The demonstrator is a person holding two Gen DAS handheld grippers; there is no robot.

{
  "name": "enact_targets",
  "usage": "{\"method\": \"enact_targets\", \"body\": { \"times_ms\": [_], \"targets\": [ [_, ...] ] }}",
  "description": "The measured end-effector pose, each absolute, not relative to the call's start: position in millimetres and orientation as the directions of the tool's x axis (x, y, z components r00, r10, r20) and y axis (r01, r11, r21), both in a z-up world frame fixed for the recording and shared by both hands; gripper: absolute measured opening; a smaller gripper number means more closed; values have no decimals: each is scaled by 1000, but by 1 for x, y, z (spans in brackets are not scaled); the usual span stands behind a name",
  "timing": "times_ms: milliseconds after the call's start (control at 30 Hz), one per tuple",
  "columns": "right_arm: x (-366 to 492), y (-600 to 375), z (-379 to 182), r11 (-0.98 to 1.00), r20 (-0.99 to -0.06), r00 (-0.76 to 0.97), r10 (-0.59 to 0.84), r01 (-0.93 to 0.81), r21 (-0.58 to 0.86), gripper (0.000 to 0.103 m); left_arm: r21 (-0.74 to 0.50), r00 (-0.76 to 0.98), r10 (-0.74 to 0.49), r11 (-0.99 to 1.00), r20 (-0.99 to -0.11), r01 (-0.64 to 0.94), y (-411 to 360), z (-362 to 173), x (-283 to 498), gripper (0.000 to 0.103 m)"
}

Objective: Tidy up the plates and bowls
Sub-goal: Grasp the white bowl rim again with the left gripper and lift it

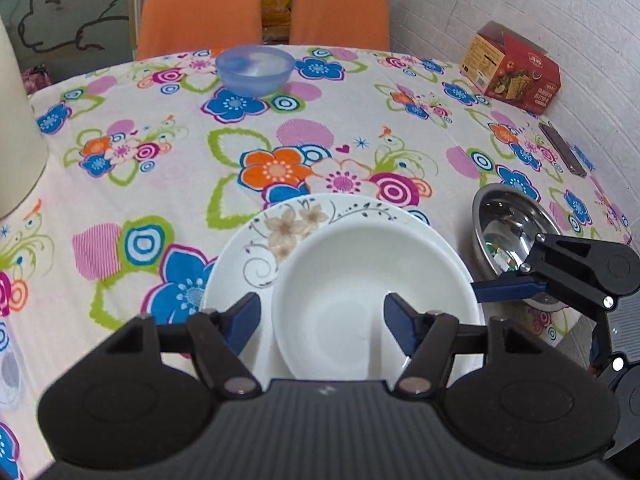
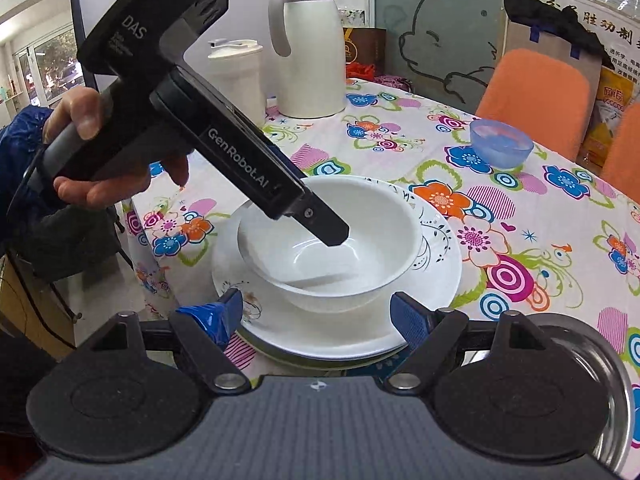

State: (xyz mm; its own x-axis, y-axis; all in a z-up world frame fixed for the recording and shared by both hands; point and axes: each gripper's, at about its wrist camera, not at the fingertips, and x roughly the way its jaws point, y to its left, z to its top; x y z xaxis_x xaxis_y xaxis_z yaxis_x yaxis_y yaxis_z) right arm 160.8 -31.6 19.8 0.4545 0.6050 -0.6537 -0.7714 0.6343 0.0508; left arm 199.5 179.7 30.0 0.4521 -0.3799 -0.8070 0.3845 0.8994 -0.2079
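table [image 1: 168,200], floral cloth | white plate [image 1: 236,264] near its front edge | white bowl [image 1: 360,276] sits on the plate | steel bowl [image 1: 504,224] just right of the plate | blue bowl [image 1: 254,68] far side | left gripper [image 1: 322,316] jaws open astride the white bowl's near rim | right gripper [image 2: 316,316] jaws open at the plate's edge, holding nothing

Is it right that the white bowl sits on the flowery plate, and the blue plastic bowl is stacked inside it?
Not quite. The white bowl does sit on the flowery plate, but the blue plastic bowl is not inside it. It stands alone on the tablecloth, far across the table near the orange chairs. The right wrist view shows this.
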Motion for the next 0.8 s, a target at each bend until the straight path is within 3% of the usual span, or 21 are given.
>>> {"method": "enact_targets", "body": {
  "times_ms": [100,300,500,800],
  "targets": [
    [165,-26,9,652,-645,473,600,-756,52,67,-204,441,-367,905,-819,374,176,21,204,67],
    [175,-25,-3,702,-570,540,619,-707,92,67,-167,438,-339,908,-833,384,166,16,204,45],
    [170,-32,12,731,-519,605,604,-680,57,67,-122,497,-328,908,-804,402,151,38,202,45],
    [132,-109,43,851,-481,753,449,-524,-26,69,-143,453,-478,790,-753,596,50,67,193,45]
  ]
}}
